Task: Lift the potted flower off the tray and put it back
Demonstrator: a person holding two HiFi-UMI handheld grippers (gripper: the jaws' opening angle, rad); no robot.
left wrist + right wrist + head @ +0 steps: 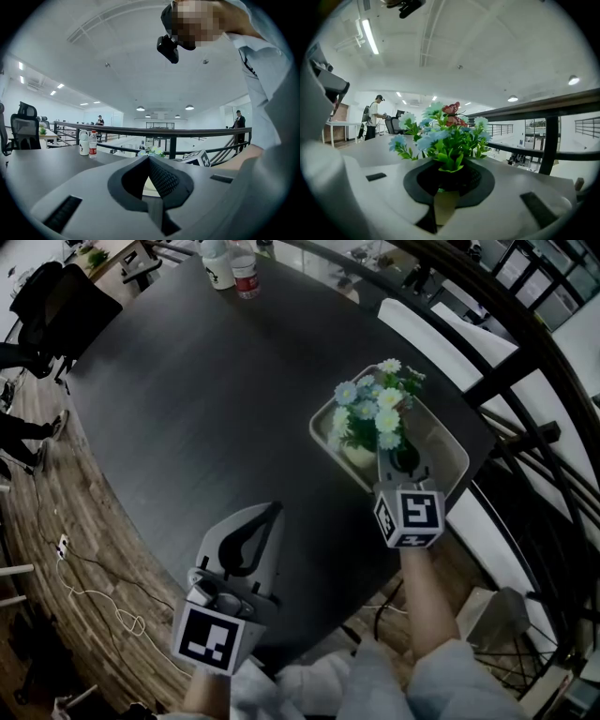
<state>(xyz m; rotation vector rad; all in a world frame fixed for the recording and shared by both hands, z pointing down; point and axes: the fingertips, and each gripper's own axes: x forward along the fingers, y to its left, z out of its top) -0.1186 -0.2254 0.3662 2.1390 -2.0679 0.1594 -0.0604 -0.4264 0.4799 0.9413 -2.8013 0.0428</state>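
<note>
Potted flower [375, 418] sits in its tray [439, 439], your right tool [397, 460] seemingly clamped on it; lifting and returning remain.

The potted flower [373, 416], a small cream pot of pale blue, white and yellow artificial blooms with green leaves and a reddish butterfly on top [450, 108], stands upright right of centre in the head view. It sits in the lower-left part of the tray [452, 454], a shallow cream rounded-rectangle tray lying diagonally. The pot is clamped between the right gripper's [399, 458] jaws. Whether its base touches the tray cannot be told.
</note>
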